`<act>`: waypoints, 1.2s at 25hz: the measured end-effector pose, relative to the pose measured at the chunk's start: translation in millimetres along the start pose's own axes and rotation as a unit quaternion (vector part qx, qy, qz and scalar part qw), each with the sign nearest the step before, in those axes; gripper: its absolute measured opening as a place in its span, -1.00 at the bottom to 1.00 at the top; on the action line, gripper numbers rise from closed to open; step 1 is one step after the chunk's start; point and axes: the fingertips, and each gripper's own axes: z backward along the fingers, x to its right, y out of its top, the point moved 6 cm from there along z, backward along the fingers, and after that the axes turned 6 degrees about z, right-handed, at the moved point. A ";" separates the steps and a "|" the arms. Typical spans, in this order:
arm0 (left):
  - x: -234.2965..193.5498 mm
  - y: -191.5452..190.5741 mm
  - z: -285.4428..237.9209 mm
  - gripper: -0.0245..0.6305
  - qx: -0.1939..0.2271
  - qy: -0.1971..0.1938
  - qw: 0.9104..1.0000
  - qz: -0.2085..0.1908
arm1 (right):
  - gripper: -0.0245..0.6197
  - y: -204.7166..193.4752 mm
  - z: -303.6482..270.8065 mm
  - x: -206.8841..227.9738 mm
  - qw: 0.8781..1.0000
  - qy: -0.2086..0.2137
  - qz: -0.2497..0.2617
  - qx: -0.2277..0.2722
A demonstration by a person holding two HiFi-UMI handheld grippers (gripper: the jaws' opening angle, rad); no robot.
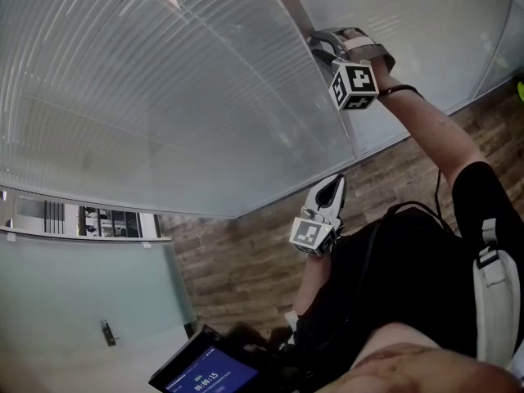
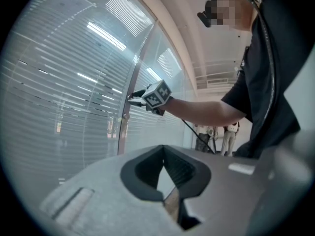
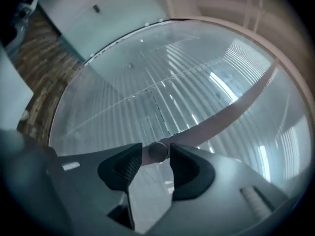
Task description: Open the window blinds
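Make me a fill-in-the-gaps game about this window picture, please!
The right gripper has its open jaws around a round ____ on the window frame.
The left gripper holds ____.
The brown floor looks made of ____.
Missing words: knob, nothing, wood.

Soft, even indoor light, no hard shadows. Blinds [image 1: 164, 97] pale, washed out; bright strip glare across them in both gripper views. Heavy fisheye bending toward the edges, black corners. Foreground below the blinds blurred.
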 end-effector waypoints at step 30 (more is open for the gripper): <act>-9.0 0.0 6.9 -0.93 0.007 0.014 1.000 -0.013 | -0.55 0.7 -11.4 -3.8 0.983 0.012 0.178 -0.038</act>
